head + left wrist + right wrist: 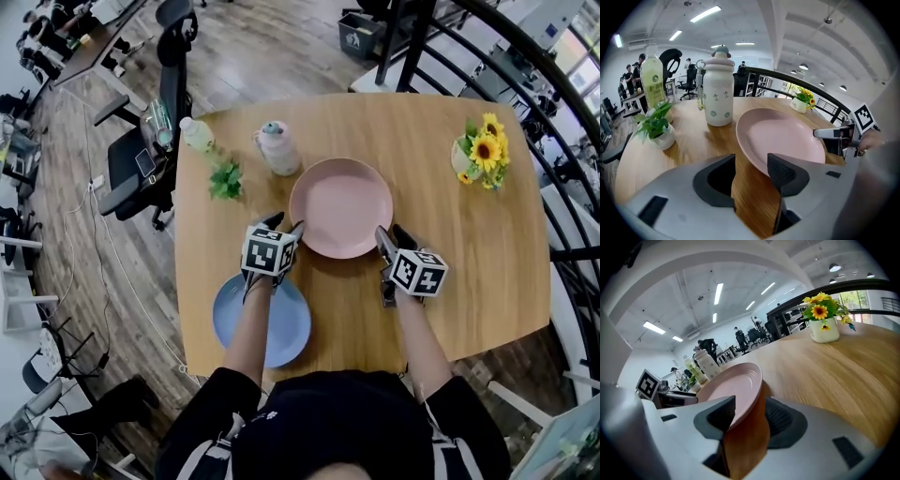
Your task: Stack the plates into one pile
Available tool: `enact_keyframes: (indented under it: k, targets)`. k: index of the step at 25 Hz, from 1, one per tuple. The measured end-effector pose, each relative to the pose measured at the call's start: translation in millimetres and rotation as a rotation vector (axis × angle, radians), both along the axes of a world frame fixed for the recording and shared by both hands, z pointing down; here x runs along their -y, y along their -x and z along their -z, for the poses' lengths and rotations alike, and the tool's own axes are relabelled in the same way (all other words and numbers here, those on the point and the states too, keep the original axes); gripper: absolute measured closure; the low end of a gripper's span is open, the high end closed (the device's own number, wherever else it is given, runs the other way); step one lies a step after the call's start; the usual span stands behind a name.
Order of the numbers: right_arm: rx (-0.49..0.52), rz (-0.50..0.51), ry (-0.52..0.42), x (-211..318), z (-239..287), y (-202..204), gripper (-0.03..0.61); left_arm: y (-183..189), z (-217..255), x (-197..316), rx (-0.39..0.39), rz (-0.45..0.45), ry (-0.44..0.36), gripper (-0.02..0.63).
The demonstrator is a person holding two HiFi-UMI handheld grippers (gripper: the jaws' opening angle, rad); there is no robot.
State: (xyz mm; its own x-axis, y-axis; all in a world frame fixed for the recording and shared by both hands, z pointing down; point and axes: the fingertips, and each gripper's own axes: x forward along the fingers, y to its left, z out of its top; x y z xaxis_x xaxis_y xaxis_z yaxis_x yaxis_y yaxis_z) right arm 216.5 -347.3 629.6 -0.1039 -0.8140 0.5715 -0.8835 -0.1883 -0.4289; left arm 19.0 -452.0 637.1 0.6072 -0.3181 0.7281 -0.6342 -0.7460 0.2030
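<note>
From above, we see two round plates on the wood bench [469, 253]. The pink plate [340, 206] lies between our two tools, right by their tips. The blue plate [281, 328] lies behind the left tool [286, 225], partly under our arm. The plates are apart, so there is no pile yet. We think the step is grabbing the pink plate, one tool on each side. The right tool [392, 234] sits at the plate's other side.

In the left gripper view, the left tool [751, 159] is wide open and holds nothing. Only bare wood shows between its jaws. The pink plate [783, 136] starts just ahead of its right jaw. A white bottle [718, 89] and a small plant [656, 124] stand further ahead, to the left.

In the right gripper view, the right tool [750, 404] is open too. The plate's edge [740, 390] pokes in between its jaws, next to the left one. A gap shows by the other jaw, so it is not pinched yet.

Next, we think both tools must slide onto the edge and squeeze. Then they lift the plate flat and carry it back onto the blue one.

The plates look smooth, hard and shallow, with fine rings near the edge. The jaw pads are black and bumpy. The bench is smooth wood.
</note>
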Motion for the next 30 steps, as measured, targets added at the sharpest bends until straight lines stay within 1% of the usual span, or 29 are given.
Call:
enact_keyframes:
  k: [2, 5, 7, 10, 12, 15, 18, 21, 26, 30]
  targets:
    - [-0.01, 0.016, 0.011, 1.8, -3.1, 3.0, 0.399, -3.4, -4.4, 2.0, 0.009, 0.002, 0.021, 0.419]
    - [-0.027, 0.049, 0.024, 7.6, -5.8, 7.8, 0.401, -10.4, -9.9, 3.0, 0.035, -0.018, 0.031, 0.425]
    - [-0.024, 0.047, 0.027, 8.9, -7.2, 8.6, 0.403, -13.4, -13.8, 1.4, 0.039, -0.015, 0.036, 0.443]
    - [-0.004, 0.029, 0.026, 7.8, -7.4, 8.7, 0.419, -12.6, -13.7, 0.8, 0.033, 0.005, 0.039, 0.449]
    - [0.005, 0.021, 0.018, 7.6, -3.9, 9.4, 0.448, -11.1, -8.0, 2.0, 0.021, 0.013, 0.036, 0.449]
    - [0.003, 0.022, -0.002, 7.5, 5.0, 11.7, 0.448, -9.3, 7.0, 4.4, -0.004, 0.021, 0.011, 0.453]
    - [0.003, 0.03, -0.019, 6.0, 13.6, 16.4, 0.445, -5.4, 22.2, 4.1, -0.011, 0.022, -0.022, 0.453]
    - [0.004, 0.043, -0.035, 3.7, 23.1, 21.8, 0.442, 0.3, 34.2, 1.2, -0.016, 0.028, -0.039, 0.453]
    - [-0.009, 0.066, -0.063, -3.3, 43.1, 35.7, 0.441, 16.0, 53.7, -9.3, -0.025, 0.043, -0.068, 0.453]
    - [-0.018, 0.091, -0.079, -10.1, 55.7, 48.4, 0.44, 31.6, 66.0, -20.1, -0.049, 0.065, -0.084, 0.453]
